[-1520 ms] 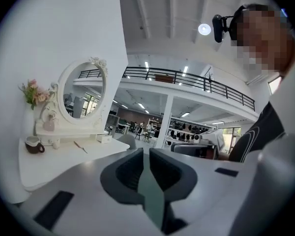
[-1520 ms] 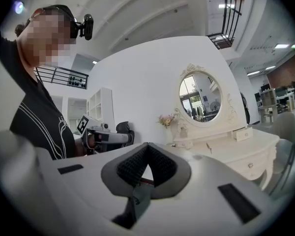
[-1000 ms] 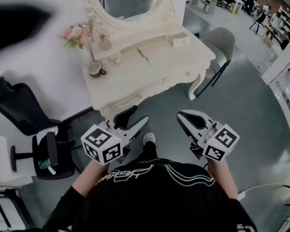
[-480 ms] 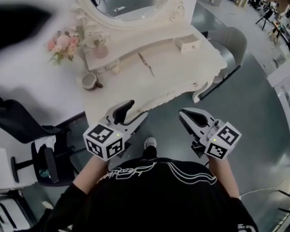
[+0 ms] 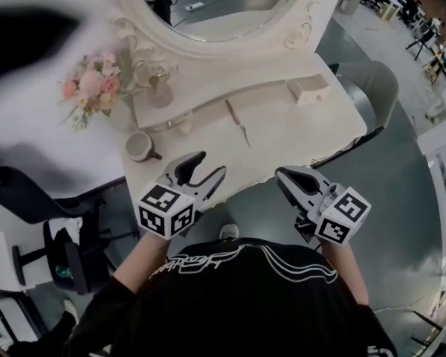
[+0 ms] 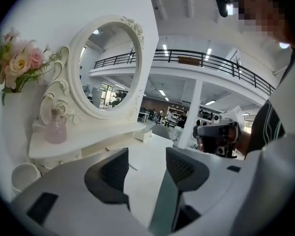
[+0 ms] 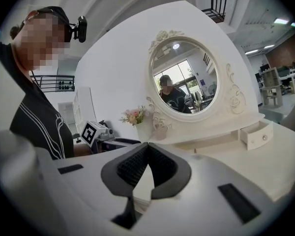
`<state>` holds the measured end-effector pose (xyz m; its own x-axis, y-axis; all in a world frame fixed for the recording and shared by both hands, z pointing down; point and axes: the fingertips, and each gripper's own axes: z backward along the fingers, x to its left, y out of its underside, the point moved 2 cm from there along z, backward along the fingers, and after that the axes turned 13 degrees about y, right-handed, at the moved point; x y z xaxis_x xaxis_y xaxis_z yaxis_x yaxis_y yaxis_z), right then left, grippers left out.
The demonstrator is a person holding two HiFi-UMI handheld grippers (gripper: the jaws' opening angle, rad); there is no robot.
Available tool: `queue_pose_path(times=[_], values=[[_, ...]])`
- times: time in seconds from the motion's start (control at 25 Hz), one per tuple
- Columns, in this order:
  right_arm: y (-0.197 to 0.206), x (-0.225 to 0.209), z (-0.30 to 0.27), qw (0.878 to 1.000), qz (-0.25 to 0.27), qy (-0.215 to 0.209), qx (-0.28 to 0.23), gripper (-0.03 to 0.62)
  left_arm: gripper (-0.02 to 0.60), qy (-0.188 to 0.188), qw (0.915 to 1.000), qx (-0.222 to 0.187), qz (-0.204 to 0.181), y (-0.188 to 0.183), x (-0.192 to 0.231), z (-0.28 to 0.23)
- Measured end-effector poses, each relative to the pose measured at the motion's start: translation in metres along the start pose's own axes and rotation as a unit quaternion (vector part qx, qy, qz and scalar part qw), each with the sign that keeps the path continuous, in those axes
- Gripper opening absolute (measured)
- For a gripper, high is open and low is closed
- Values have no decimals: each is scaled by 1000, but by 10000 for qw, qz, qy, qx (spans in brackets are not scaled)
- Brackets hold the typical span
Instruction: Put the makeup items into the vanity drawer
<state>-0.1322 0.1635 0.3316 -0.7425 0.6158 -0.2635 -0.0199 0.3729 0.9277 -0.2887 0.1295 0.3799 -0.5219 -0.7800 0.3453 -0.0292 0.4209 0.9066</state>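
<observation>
Cream-white carved vanity surface (image 5: 297,136) with a wavy front edge. A raised back shelf (image 5: 208,101) runs along the rear, under an oval white-framed mirror (image 5: 208,6).

- On the shelf, left of centre: pink glass bottle (image 5: 160,94), upright.
- By the shelf's left end: pink-and-cream flower bunch (image 5: 89,84); its footing is unclear.
- At the shelf's right end: small white one-knob drawer box (image 5: 308,90), drawer seemingly a little out.
- On the lower top, mid-surface: slim dark-tipped makeup stick (image 5: 237,123), lying flat and alone.
- On the lower top, far left: white cup with dark inside (image 5: 139,146).
</observation>
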Motion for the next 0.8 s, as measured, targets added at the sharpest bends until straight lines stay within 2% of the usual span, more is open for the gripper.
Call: queue_pose_path(times=[0.4, 0.8], values=[[-6, -24, -42, 9999, -37, -119, 97, 26, 247, -614, 9980, 164, 37, 7, 65, -6], [-4, -32, -71, 9982, 26, -500, 314, 26, 247, -1228, 9912, 463, 155, 31, 110, -11]])
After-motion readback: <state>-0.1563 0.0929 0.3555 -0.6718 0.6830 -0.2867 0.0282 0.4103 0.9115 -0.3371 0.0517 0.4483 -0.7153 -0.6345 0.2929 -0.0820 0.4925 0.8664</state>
